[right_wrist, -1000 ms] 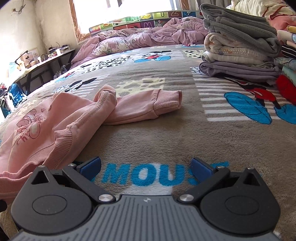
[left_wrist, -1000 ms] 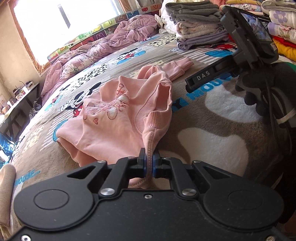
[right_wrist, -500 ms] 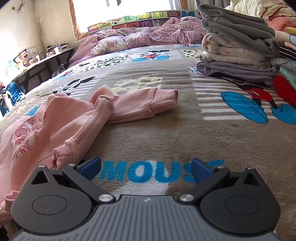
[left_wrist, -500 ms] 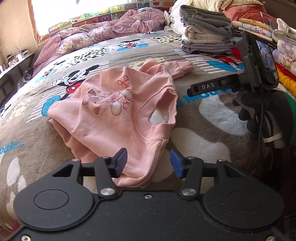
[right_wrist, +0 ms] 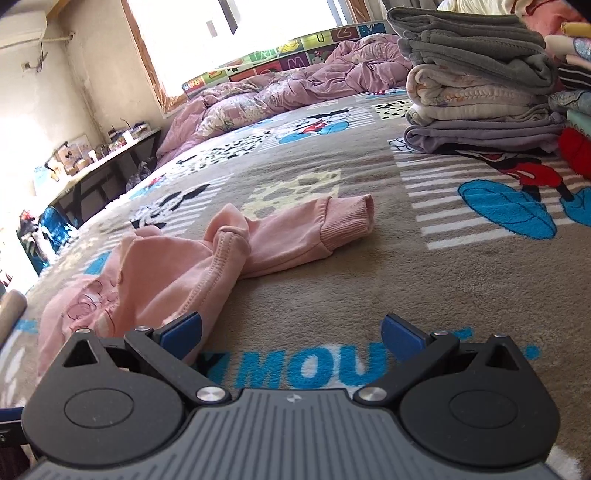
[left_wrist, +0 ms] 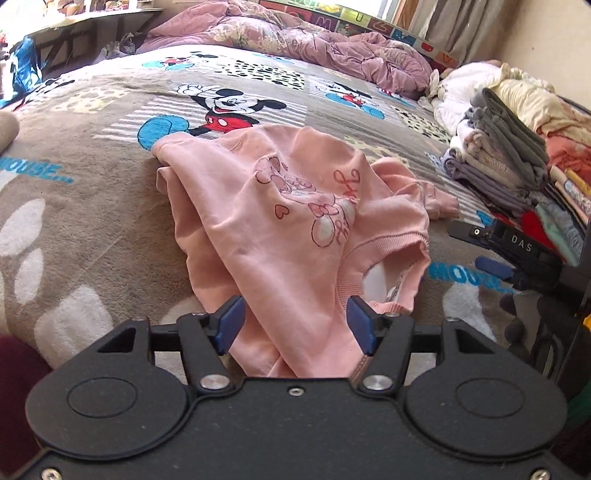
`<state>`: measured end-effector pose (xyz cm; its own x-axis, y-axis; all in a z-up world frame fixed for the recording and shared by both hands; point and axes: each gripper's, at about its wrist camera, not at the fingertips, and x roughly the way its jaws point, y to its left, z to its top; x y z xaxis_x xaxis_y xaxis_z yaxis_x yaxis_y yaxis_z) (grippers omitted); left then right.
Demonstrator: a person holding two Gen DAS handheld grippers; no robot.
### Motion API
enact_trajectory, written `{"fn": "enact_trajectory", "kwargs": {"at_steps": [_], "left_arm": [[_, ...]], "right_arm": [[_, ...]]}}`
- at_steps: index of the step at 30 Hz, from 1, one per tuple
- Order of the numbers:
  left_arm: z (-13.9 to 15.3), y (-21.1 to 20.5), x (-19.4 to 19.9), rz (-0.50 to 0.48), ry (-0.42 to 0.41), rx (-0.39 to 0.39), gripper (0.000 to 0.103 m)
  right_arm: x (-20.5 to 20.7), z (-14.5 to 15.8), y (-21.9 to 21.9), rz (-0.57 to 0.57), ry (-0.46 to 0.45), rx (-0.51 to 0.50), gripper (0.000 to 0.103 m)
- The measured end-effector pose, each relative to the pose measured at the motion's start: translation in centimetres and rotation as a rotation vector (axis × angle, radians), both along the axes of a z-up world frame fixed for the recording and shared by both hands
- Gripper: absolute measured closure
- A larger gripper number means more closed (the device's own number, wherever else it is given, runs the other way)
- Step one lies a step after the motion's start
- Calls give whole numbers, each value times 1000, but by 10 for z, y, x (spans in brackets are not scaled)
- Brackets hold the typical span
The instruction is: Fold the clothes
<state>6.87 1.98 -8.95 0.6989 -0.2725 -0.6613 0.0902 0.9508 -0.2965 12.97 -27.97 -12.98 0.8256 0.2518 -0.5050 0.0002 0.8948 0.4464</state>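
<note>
Bed point(right_wrist: 369, 280) covered by a grey-brown cartoon-mouse blanket point(left_wrist: 110, 206) with blue lettering. Crumpled mauve quilt point(right_wrist: 295, 88) bunched at far end, against a strip of multicoloured letter panels point(right_wrist: 266, 55). Bright window point(right_wrist: 236, 26) above, wooden frame, overexposed; sunlight falls across the bed. Left wall point(right_wrist: 74, 81) pale plaster, with a dark-legged counter point(right_wrist: 99, 162) carrying small clutter. Grey curtain point(left_wrist: 454, 22) at far right in the left view.

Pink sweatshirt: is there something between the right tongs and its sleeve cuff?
Nothing visible. Only bare blanket lies between the open right tongs and the cuff of the pink sweatshirt.
</note>
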Motion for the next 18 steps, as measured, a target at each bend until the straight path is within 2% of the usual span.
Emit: {"fn": "enact_trajectory", "kwargs": {"at_steps": [2,5,11,14,15,16,18], "left_arm": [[4,9,0,12,-9,-71,41],[0,18,7,50,25,-98,41],[-19,40,16,120,117,-228,41],[-28,46,17,142,147,-270,41],[-31,47,17,147,159,-289,41],[-33,49,16,149,166,-303,41],[-30,48,13,147,150,-290,41]], "right_arm": [[3,-2,-6,10,-16,114,0],[16,-8,-5,34,5,200,2],[57,-20,10,91,70,279,26],[78,-24,18,119,103,303,40],[85,-25,21,128,114,312,50],[89,-26,22,144,123,323,67],[92,-25,25,171,130,340,87]]}}
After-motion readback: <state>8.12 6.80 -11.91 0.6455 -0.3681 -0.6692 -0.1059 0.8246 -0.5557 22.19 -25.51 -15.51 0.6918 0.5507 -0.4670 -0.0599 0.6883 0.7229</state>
